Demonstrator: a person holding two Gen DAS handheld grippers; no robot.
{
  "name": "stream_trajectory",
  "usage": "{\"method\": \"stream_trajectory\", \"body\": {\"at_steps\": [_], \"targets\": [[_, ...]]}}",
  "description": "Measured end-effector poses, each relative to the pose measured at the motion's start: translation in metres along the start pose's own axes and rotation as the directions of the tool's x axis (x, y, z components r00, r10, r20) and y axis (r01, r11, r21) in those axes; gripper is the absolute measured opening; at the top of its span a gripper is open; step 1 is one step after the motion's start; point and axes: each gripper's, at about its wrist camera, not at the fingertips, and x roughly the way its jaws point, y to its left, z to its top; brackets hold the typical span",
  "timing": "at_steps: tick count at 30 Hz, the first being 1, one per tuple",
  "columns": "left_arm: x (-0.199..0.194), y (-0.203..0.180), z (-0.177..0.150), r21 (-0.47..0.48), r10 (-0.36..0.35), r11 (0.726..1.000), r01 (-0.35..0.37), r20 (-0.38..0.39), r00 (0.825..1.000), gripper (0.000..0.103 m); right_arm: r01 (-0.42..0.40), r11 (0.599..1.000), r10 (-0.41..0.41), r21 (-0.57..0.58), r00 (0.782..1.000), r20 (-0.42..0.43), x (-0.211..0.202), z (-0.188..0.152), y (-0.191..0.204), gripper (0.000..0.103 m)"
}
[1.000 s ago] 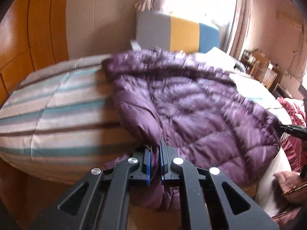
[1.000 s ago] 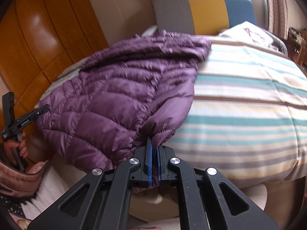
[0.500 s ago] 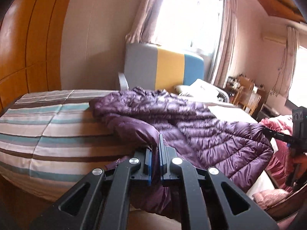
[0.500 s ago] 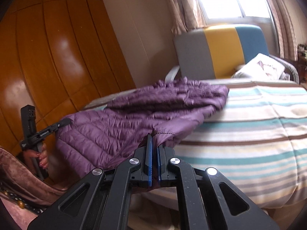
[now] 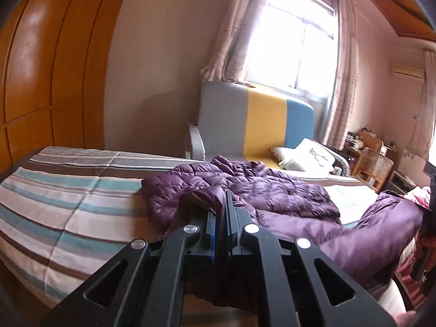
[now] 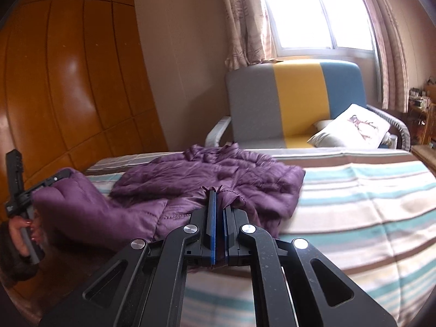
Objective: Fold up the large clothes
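Fold in progress: one purple quilted down jacket (image 5: 261,190), near edge raised, remainder lying on the striped quilt (image 5: 60,199).

The left gripper (image 5: 222,218) has its fingers clamped on a bunched corner of jacket fabric; the right gripper (image 6: 216,212) is likewise closed on the stitched hem at the opposite corner. The upper part of the jacket lies crumpled on the bed, toward the armchair (image 6: 294,103). In my judgement, the step is best done by carrying both corners forward level and at equal pace, keeping the span between them taut, then lowering the edge squarely onto the far portion before releasing. Uneven travel would skew the fold. Count: one jacket, two grippers, one quilt, one armchair, one cushion (image 6: 351,128).
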Motion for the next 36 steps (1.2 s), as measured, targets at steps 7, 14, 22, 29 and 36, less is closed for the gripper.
{"method": "stream_trajectory", "body": {"at_steps": [7,14,22,29,36], "targets": [[0.055,0.008,0.014,-0.022,0.035,0.999,-0.035,-0.014,0.999,0.005,0.047,0.999,-0.047,0.000,0.999,-0.010,0.043,0.022,-0.013,0.004],[0.111,0.018,0.029,-0.025,0.083,0.996,-0.084,-0.059,0.995,0.005,0.114,0.993,-0.112,0.035,0.993,-0.038,0.093,0.042,-0.031,0.004],[0.173,0.033,0.032,-0.043,0.119,0.991,-0.127,-0.143,0.982,0.005,0.156,0.986,-0.151,0.057,0.985,-0.088,0.156,0.056,-0.049,0.004],[0.224,0.048,0.032,-0.071,0.138,0.985,-0.157,-0.223,0.965,0.005,0.184,0.980,-0.167,0.082,0.971,-0.173,0.211,0.061,-0.065,0.004],[0.259,0.051,0.019,-0.021,0.165,0.984,-0.177,-0.270,0.949,0.006,0.214,0.968,-0.173,0.129,0.947,-0.269,0.258,0.041,-0.081,0.004]]}}
